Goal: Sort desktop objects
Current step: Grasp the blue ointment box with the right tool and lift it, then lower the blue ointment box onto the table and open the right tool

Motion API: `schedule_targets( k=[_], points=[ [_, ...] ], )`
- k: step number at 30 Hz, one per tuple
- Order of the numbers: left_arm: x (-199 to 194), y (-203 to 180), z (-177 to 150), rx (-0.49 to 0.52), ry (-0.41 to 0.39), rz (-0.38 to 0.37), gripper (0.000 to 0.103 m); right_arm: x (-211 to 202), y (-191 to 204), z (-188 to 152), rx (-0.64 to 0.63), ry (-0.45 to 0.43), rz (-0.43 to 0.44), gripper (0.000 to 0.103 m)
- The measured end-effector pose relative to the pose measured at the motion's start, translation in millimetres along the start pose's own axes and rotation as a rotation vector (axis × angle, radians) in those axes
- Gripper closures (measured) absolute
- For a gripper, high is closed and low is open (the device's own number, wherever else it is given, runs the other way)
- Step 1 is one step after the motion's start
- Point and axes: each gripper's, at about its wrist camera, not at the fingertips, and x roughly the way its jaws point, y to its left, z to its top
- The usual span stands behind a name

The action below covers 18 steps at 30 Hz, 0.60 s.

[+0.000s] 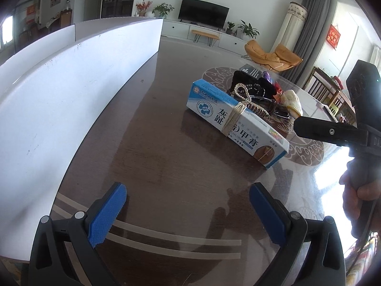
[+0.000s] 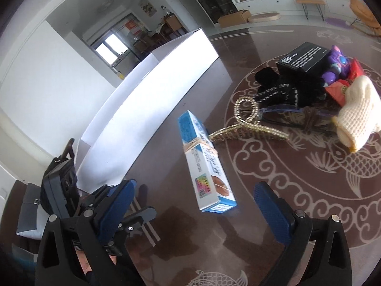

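- Both tools released: my left tool [image 1: 188, 205], right tool [image 2: 195, 205], each spread wide above the dark glossy worktop [image 1: 154, 143].
- Risk: the long blue-and-white carton [image 2: 206, 164] touches the gold pearl hair claw [image 2: 247, 126]; I judge a grab could drag it.

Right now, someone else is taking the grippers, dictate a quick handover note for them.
Left gripper: open, empty, above bare table.
Right gripper: open, empty, facing the near end of the blue box.
Blue box lies alone on the table, string wrapped around it.
Behind it, a pile: gold hair clip, black clip, black box, purple item, red item, cream knit piece.
White bin stands along the left.
Done: nothing visibly sorted; the bin's inside is hidden.
Left: all of it.
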Motion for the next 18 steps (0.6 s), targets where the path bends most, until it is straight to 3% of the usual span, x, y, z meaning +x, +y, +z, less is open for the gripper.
schedule_targets(
  k=[2, 5, 7, 12, 14, 16, 18],
  points=[
    [-1, -3, -2, 0.014, -0.003, 0.007, 0.0, 5, -1, 6, -0.033, -0.026, -0.176, 0.002],
    [-3, -4, -2, 0.023, -0.006, 0.014, 0.0, 13, -8, 17, 0.034, -0.065, -0.239, 0.002],
    [-3, -2, -2, 0.018, -0.005, 0.015, 0.0, 22, -7, 20, 0.051, -0.042, -0.165, 0.002],
    [-3, 4, 1, -0.028, -0.017, 0.015, 0.0, 39, 16, 16, 0.111, 0.063, 0.375, 0.003],
    [-2, 7, 1, -0.045, -0.012, 0.008, 0.0, 37, 32, 13, 0.102, 0.092, 0.504, 0.003],
    [-1, 9, 2, -0.058, -0.009, 0.005, 0.0, 35, 36, 16, 0.105, 0.102, 0.55, 0.003],
    [-1, 10, 2, -0.065, -0.011, 0.003, 0.0, 30, 32, 22, 0.089, 0.057, 0.389, 0.003]
  ],
)
